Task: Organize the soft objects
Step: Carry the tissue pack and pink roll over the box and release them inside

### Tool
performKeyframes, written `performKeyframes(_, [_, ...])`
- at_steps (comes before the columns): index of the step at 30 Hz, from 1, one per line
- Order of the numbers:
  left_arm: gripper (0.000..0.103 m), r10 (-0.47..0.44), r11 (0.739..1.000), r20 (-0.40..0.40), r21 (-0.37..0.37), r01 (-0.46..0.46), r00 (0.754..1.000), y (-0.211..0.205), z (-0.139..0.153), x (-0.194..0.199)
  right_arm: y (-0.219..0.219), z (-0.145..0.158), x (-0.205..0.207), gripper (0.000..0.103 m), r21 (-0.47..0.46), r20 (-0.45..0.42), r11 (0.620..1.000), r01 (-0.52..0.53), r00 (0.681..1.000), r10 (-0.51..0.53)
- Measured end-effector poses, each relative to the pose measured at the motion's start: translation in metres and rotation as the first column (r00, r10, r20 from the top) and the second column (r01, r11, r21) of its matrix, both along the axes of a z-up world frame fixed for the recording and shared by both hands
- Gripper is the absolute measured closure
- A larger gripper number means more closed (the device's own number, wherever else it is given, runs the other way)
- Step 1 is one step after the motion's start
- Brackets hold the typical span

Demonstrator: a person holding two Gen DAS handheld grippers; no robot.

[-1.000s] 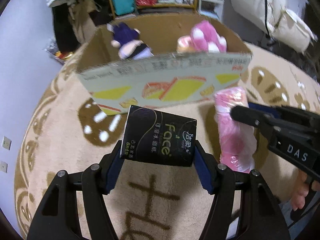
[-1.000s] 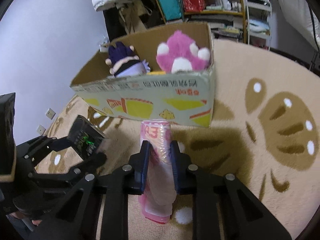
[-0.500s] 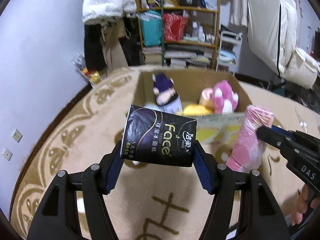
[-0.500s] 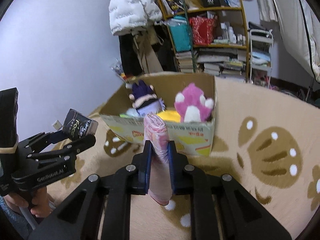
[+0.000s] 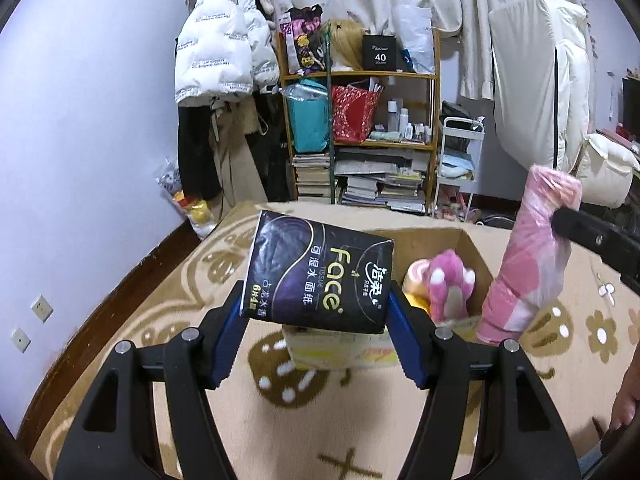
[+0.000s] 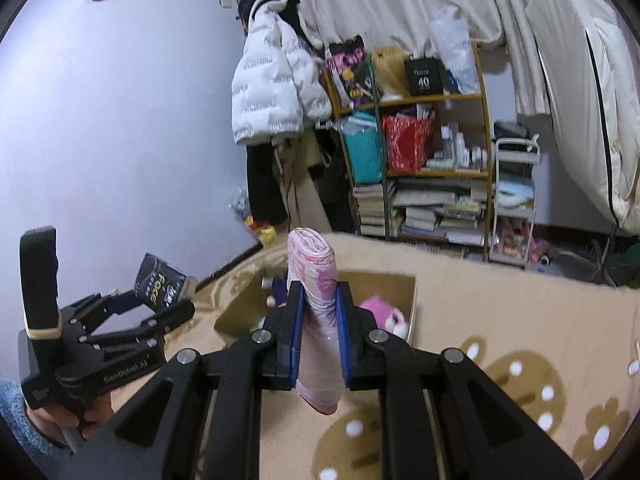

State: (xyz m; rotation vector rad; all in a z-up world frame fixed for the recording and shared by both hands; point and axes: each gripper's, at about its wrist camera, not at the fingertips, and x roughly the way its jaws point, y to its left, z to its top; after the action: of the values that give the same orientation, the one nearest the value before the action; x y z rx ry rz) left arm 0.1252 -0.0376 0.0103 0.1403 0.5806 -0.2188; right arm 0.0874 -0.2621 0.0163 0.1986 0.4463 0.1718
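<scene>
Tissue pack [image 5: 318, 276] clamped in left gripper [image 5: 316, 312], pink roll [image 6: 316, 320] pinched upright by right gripper [image 6: 319, 334], both held above box [image 5: 472, 252].

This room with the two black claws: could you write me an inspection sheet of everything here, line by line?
Surface: beige rug with brown flower pattern covers the floor.
Job's things: black tissue pack and pink wrapped roll, both held in the air; open cardboard box on the rug holds a pink plush paw and other soft toys.
Clutter: crowded shelf of bags, bottles and stacked books; small white cart.
Grippers: left gripper shut on the tissue pack; right gripper shut on the pink roll.
Cables: nothing seen.
Surroundings: white puffer jacket hanging by the lilac wall; pale curtains; white bedding at right.
</scene>
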Motion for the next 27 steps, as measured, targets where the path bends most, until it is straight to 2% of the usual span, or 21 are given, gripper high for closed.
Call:
performKeyframes(8, [0.038,-0.016,0.998,0.027,0.055,0.014,1.0,-0.017,0.0,0.027,0.002,0.01,0.025,0.087,-0.014,0.053,1.0,-0.015,0.998,0.016])
performKeyframes(14, [0.038,-0.013,0.998,0.002,0.066,0.013,1.0,-0.024,-0.011,0.045,0.006,0.004,0.039,0.087,-0.025,0.07,0.999,-0.023,0.997,0.025])
performKeyframes(20, [0.038,-0.012,0.998,-0.047,0.056,0.015,0.999,-0.028,-0.025,0.063,0.007,-0.015,0.056,0.087,-0.01,0.046,0.999,-0.047,0.998,0.048])
performKeyframes(27, [0.038,-0.018,0.999,-0.125,0.045,0.023,0.992,-0.028,-0.05,0.079,0.005,-0.046,0.072,0.087,0.043,-0.027,0.996,-0.078,0.996,0.08])
